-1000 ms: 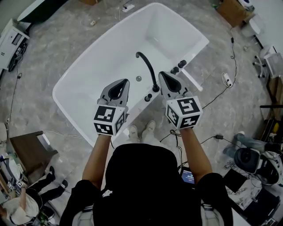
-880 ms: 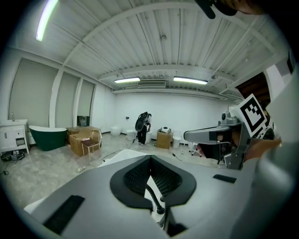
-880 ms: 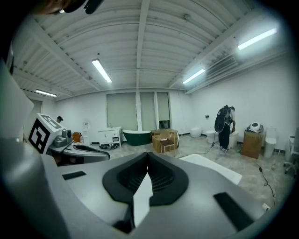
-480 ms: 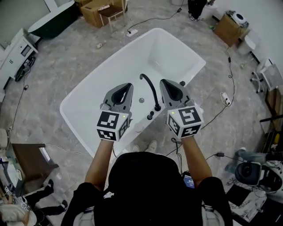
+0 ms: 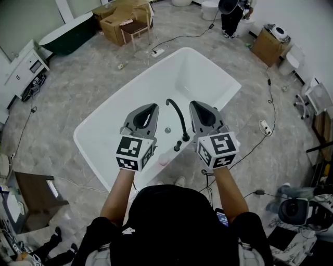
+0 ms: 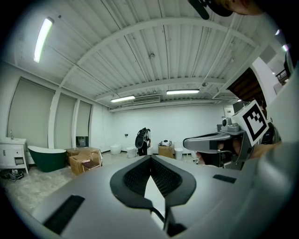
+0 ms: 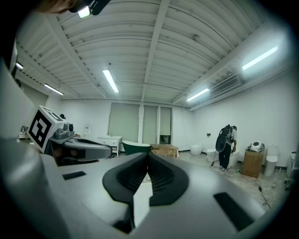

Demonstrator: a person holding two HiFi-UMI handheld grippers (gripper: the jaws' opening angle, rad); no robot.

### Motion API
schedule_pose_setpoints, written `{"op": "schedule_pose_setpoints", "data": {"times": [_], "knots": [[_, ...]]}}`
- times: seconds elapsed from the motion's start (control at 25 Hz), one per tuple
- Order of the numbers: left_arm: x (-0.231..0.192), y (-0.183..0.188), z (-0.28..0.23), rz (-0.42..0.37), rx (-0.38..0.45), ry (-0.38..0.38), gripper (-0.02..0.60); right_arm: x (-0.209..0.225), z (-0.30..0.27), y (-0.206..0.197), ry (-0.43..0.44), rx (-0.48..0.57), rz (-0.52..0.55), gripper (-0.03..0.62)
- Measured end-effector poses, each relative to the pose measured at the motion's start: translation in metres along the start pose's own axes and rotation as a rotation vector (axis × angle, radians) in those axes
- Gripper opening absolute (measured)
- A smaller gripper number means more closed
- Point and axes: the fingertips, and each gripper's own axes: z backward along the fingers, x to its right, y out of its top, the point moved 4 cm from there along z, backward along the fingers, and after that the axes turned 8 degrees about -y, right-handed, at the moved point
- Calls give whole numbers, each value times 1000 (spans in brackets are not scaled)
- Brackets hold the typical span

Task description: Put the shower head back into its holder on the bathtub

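Note:
The white bathtub [image 5: 104, 132] lies below me, slanting across the head view. A black curved spout [image 5: 177, 115] and two black knobs [image 5: 177, 147] stand on its near rim. I cannot make out the shower head or its holder; my right gripper covers the rim to the right of the spout. My left gripper [image 5: 151, 107] hangs over the tub left of the spout, my right gripper [image 5: 195, 104] just right of it. Both are shut and hold nothing. Each gripper view looks level across the room: left gripper [image 6: 150, 157], right gripper [image 7: 147, 154].
Cardboard boxes [image 5: 122, 21] and a dark green tub [image 5: 67, 34] stand beyond the bathtub. Cables [image 5: 263, 127] run over the floor at the right. A person [image 5: 231, 10] stands at the far end. A white cabinet [image 5: 26, 62] is at the left.
Both grippers have risen side by side and now point nearly level. The tub looks smaller and more of the far room shows. Both stay shut and empty.

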Motion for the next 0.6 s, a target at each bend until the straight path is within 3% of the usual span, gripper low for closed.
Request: {"op": "schedule_pose_setpoints", "data": {"times": [0.6], "knots": [[12,4,-3,-13,11,5,14,8,5,-2,5,8,-5,21]]}}
